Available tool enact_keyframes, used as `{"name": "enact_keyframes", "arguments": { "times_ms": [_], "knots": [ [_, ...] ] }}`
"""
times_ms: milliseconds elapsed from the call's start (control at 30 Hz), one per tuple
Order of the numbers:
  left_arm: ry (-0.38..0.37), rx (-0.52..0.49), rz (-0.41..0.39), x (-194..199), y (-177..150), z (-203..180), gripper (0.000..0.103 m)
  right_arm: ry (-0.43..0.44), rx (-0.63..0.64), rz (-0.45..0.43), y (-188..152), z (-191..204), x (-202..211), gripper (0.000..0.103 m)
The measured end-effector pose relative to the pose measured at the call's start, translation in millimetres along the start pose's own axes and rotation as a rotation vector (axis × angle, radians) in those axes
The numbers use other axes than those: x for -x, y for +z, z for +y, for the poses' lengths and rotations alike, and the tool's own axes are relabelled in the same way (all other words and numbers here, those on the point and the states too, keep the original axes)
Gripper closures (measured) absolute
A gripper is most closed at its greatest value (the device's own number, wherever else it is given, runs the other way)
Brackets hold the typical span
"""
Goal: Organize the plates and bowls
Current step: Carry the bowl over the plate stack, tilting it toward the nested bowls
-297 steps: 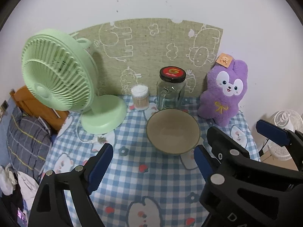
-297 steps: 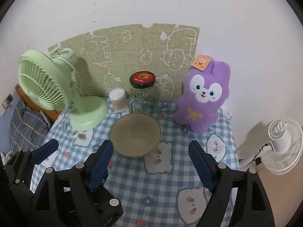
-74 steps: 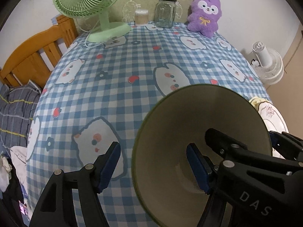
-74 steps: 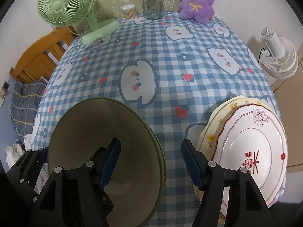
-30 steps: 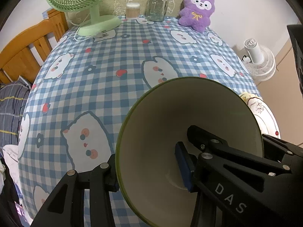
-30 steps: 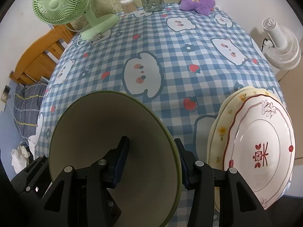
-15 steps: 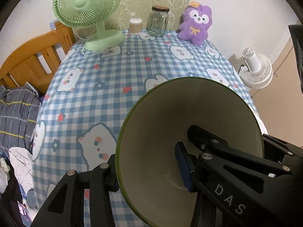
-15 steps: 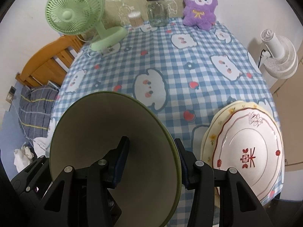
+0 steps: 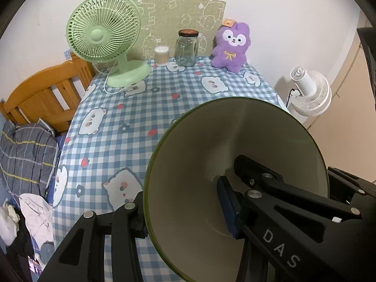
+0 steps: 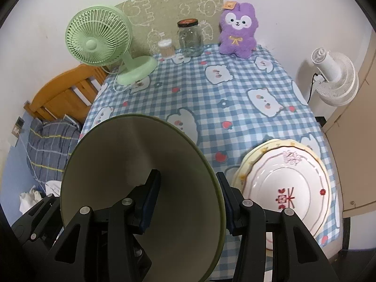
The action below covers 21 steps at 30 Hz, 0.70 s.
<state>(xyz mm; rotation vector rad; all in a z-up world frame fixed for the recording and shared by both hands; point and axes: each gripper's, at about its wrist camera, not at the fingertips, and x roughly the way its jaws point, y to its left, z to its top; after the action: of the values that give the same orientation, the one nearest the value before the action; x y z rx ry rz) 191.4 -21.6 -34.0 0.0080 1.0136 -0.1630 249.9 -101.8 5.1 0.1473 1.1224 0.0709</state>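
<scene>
A wide bowl (image 9: 223,141) with an olive-green rim and a beige inside hangs tilted above the near edge of the checked table (image 9: 131,108). My left gripper (image 9: 183,211) is shut on its left wall, one pad inside and one outside. My right gripper (image 10: 188,202) is shut on the opposite wall of the same bowl (image 10: 131,155). A stack of plates (image 10: 293,171), the top one white with red marks, lies at the table's near right corner, just right of the bowl. Whether a second bowl is nested under this one is hidden.
Along the far edge stand a green desk fan (image 9: 103,37), a cotton-swab tub (image 9: 161,56), a glass jar (image 9: 187,48) and a purple plush toy (image 9: 231,47). A white floor fan (image 10: 336,77) is off the right side, a wooden bed frame (image 9: 44,96) off the left.
Both grippers have risen with the bowl held between them, and the views have tipped up toward the far wall. The table and the plates now lie lower and farther off.
</scene>
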Motion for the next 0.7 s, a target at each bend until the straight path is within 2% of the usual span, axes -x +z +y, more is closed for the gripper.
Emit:
{"name": "enact_keyframes", "arguments": {
  "times_ms": [300, 700],
  "knots": [
    [-0.001, 0.054, -0.013, 6.5, 4.3, -40.3, 0.055, -0.006, 0.077, -0.010, 9.6, -36.5, 21.7, 0.052],
    [0.001, 0.062, -0.020, 1.4, 10.1, -99.3, 0.055, -0.006, 0.079, -0.010, 15.1, -94.2, 33.0, 0.052]
  ]
}}
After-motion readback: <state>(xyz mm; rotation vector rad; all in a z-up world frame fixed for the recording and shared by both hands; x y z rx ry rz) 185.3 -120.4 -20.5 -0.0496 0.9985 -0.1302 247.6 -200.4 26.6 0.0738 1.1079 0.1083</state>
